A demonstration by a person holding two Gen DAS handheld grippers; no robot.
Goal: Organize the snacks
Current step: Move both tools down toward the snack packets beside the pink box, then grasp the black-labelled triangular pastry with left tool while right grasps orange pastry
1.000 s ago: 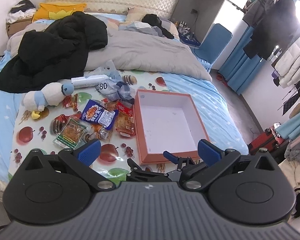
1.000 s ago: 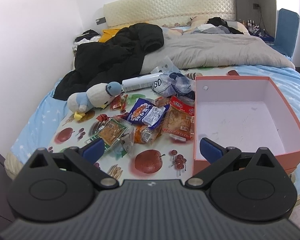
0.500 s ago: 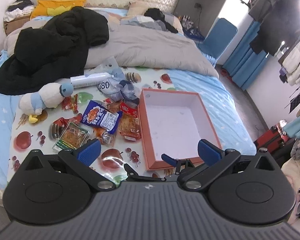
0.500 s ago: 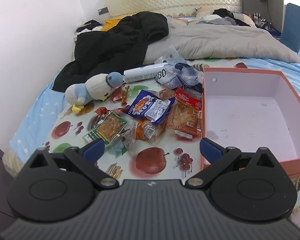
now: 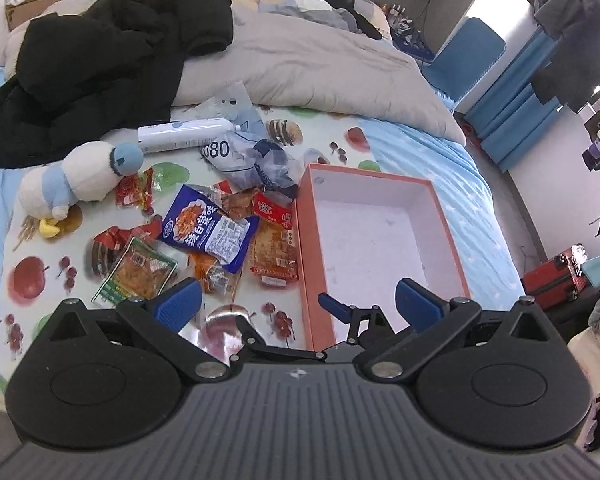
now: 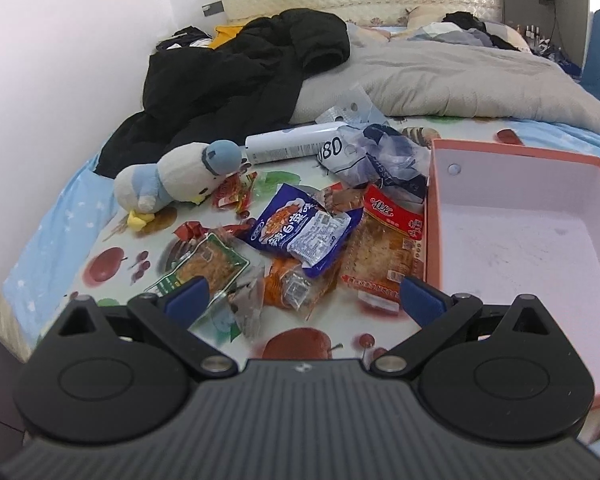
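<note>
Both of my hand-held grippers, right (image 6: 304, 298) and left (image 5: 298, 300), hover wide open and empty over the bed; snack packets (image 6: 304, 232) lie left of the empty orange box (image 6: 520, 240), so next I pick one.

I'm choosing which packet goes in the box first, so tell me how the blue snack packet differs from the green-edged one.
The blue snack packet is opaque with a printed food picture; the green-edged packet has a clear window showing its contents. The blue one lies on top of other packets mid-pile, close to the orange box; the green-edged one lies flat at the pile's left edge, farther from the box. Both are outside the box, untouched.
</note>
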